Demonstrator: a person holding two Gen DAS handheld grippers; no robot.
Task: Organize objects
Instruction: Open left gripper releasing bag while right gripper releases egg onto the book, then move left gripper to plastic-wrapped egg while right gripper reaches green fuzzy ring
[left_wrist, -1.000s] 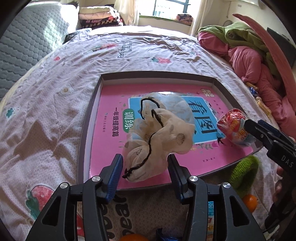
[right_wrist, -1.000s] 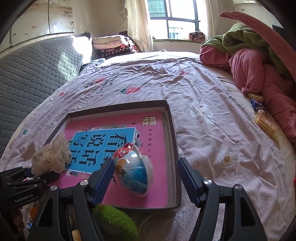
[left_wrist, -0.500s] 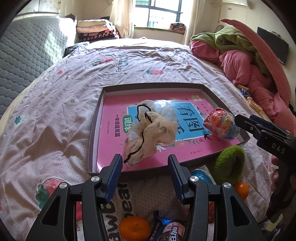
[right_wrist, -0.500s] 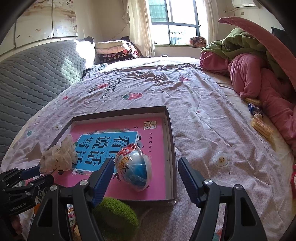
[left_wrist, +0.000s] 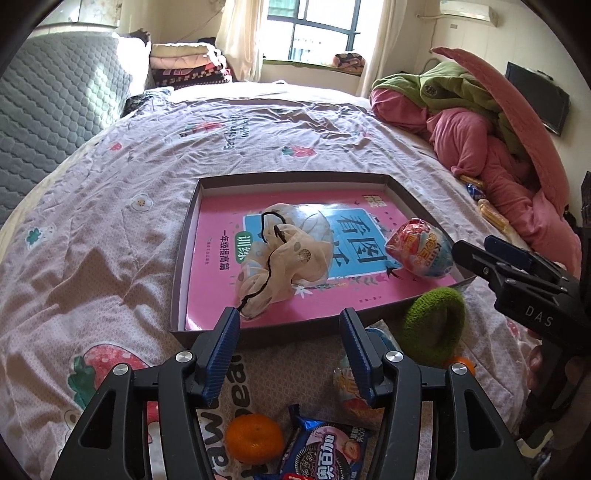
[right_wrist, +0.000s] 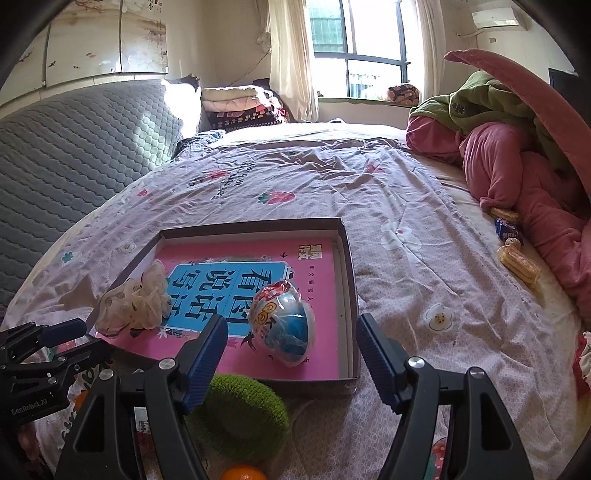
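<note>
hidden: snack packet behind left tool | perhaps wrapped sweets

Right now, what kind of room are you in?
Most likely a bedroom in someone's home. A big bed with a flowery quilt fills the view, with a padded grey headboard beside it. Folded blankets are stacked near the curtained window.
</note>
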